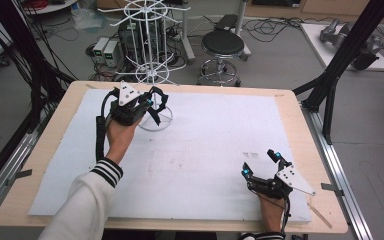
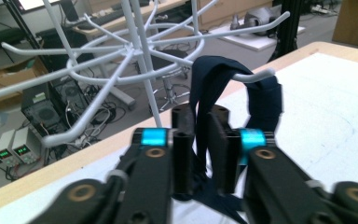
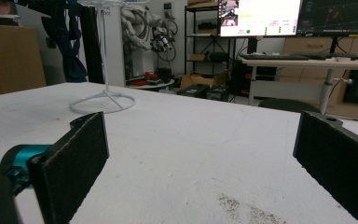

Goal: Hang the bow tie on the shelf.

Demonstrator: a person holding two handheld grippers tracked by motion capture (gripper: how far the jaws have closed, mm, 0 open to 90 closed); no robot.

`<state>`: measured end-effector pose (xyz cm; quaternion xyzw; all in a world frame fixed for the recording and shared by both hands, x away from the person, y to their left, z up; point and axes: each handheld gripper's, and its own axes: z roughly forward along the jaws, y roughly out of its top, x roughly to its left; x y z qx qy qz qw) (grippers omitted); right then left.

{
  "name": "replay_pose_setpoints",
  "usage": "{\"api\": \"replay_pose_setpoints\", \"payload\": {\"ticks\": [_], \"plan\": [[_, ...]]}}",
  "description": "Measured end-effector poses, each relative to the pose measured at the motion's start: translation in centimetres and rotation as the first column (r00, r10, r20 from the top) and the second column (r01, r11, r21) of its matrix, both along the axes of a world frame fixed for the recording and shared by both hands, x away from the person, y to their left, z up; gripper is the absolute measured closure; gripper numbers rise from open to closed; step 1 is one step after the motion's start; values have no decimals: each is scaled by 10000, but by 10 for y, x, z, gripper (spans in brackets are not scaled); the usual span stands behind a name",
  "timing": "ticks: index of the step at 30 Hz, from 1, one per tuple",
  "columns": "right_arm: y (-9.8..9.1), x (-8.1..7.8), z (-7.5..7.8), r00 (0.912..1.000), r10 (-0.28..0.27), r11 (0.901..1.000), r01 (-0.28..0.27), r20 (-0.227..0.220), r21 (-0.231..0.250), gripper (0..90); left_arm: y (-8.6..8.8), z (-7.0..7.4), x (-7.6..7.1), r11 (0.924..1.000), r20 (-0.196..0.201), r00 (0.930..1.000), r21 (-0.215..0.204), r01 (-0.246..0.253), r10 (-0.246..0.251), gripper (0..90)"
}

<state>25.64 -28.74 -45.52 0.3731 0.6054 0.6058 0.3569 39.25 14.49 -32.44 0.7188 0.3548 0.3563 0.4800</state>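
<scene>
Strap (image 2: 205, 88) work looks close to finished — a dark blue strap is draped over the tip of one white hook (image 2: 256, 74) on the lower ring of the wire rack (image 1: 147, 45), which stands at the far left of the table (image 1: 45, 150); that much I judge as done. In the left gripper view the loop hangs over the hook end and runs down between the jaws; the left gripper (image 2: 200, 140) is nearly closed, its pads close on either side of the fabric, though whether they press it or have just slackened I cannot tell; no clear gap shows. In the high view the left gripper (image 1: 152, 102) sits right at the rack's stem above its round base, the strap (image 1: 159, 105) dark around the jaws.

Right gripper (image 1: 262, 162) rests on the white mat (image 1: 205, 140) at the near right, well apart from the rack; its jaws stand wide with nothing between them, and the right gripper view shows bare mat between the pads (image 3: 77, 163), the rack (image 3: 105, 51) far off.

What is left, by my reading: let go fully and draw the left gripper back without dragging the strap off the hook — the hook tip is short, so a snag could pull it free.
</scene>
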Motion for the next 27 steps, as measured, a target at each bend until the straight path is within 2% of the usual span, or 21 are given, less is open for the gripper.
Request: {"api": "replay_pose_setpoints", "payload": {"ticks": [2, 3, 6, 9, 11, 12, 13, 14, 15, 16, 19, 25, 27], "plan": [[0, 0, 0, 10000, -9, 10000, 10, 43, -61, 22, 0, -1, 0, 9999, -254, 9997, 87, -55, 57, 704], [0, 0, 0, 10000, 1, 10000, -1, 54, -61, 22, 0, -3, 1, 9997, -542, 9985, 223, 84, -71, 649], [0, 0, 0, 10000, 7, 10000, -7, 50, -69, 22, 0, -5, 0, 9994, -619, 9980, 330, 110, -89, 467], [0, 1, 0, 10000, 1, 10000, -1, 4, -36, 22, 4, -8, 0, 9980, -911, 9938, -21, 635, -635, 330], [0, 1, 0, 10000, -14, 10000, 14, 16, -43, 22, 6, -8, -1, 9968, -921, 9926, -114, 788, -796, 272], [0, 0, 0, 10000, 11, 10000, -11, -30, -43, 22, 7, -9, -2, 9949, -889, 9911, -292, 970, -992, 259], [0, 0, 0, 10000, 8, 10000, -8, -35, -47, 22, 12, -10, -4, 9852, -910, 9829, -758, 1537, -1603, 247], [0, 0, 0, 10000, 9, 10000, -9, -41, -26, 22, 12, -10, -4, 9852, -910, 9829, -758, 1537, -1603, 228], [0, 0, 0, 10000, 9, 10000, -9, 50, -59, 22, 18, -13, -8, 9748, -810, 9756, -1088, 1949, -2042, 193], [0, 0, 0, 9999, -18, 10000, 18, 100, -68, 22, 18, -13, -8, 9748, -810, 9756, -1088, 1949, -2042, 176], [0, -1, 0, 10000, 13, 10000, -13, 56, -52, 22, 29, -22, -19, 9635, -422, 9710, -1407, 2276, -2355, 176], [1, -1, 0, 10000, -1, 10000, 2, 64, -56, 23, 58, -45, -46, 9497, 383, 9646, -1696, 2634, -2608, 174], [1, -1, 0, 10000, -11, 10000, 11, 17, -34, 22, 68, -51, -56, 9486, 721, 9633, -1695, 2671, -2584, 174]]}}
